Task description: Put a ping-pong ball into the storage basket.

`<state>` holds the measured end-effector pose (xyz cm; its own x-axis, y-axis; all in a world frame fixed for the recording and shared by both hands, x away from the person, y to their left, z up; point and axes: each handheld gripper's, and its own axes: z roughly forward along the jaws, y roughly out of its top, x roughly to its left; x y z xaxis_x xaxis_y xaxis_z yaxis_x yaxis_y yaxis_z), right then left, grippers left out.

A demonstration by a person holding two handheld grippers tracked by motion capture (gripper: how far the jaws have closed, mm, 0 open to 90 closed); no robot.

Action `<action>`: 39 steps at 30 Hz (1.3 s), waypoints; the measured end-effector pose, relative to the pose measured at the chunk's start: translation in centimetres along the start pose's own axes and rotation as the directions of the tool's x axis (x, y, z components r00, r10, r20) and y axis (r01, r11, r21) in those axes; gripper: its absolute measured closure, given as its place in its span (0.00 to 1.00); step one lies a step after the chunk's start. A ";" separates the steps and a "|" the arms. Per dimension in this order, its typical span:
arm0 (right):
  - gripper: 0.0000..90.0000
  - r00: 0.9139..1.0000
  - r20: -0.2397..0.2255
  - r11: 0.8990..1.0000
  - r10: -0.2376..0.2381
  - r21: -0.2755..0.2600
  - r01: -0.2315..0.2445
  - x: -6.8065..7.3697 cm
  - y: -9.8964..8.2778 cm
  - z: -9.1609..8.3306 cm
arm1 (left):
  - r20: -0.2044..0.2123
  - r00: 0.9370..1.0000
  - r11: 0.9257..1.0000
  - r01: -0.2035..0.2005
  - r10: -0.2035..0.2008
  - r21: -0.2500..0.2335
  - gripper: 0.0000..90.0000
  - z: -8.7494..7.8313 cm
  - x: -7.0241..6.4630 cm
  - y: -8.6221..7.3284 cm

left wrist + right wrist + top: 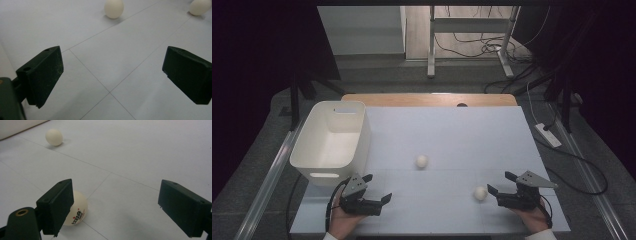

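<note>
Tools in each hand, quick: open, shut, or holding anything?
Left tool: open, holding nothing.
Right tool: open, holding nothing; a ball sits by one jaw.

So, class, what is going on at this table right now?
A person holds a gripper in each hand over a white table. The right gripper is open, with the near ball beside one jaw, not yet grasped. The left gripper is open and holds nothing. A second ball lies mid-table, and a white bin stands at the left.

we see our left tongs [378,187] and right tongs [500,183] as matte black blocks with flat, squared jaws, each topped by a grey three-cornered plate. a black cable loops from each. white cuffs edge our wrists, and a brass-ringed hole marks the right body.
</note>
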<state>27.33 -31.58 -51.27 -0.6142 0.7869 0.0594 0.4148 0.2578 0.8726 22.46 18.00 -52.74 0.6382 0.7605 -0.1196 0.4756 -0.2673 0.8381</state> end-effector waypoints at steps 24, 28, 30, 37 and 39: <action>0.15 1.000 0.001 1.000 -0.003 0.011 0.003 0.0 -0.1 0.1 | 0.015 1.000 0.999 0.004 -0.004 -0.034 0.05 0.0 -0.8 2.2; 0.15 1.000 0.000 1.000 -0.002 0.011 0.002 0.0 -0.1 0.0 | 0.011 1.000 1.000 0.009 -0.009 -0.026 0.05 0.3 -0.7 2.5; 0.15 1.000 0.000 1.000 -0.003 0.012 0.003 0.0 -0.1 0.1 | 0.008 1.000 1.000 0.003 -0.003 -0.016 0.05 0.5 -0.8 2.7; 0.15 1.000 0.001 1.000 -0.004 0.013 0.004 0.0 -0.1 0.1 | 0.005 1.000 1.000 -0.003 0.003 -0.013 0.05 0.8 -0.7 3.2; 0.15 1.000 0.002 1.000 -0.007 0.014 0.007 0.0 -0.1 0.0 | 0.005 1.000 1.000 -0.004 0.004 -0.011 0.05 0.9 -0.7 3.4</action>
<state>27.35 -31.58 -51.35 -0.6157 0.7862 0.0527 0.4203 0.2711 0.8660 24.14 16.07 -50.30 0.6435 0.7562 -0.1186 0.4659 -0.2639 0.8446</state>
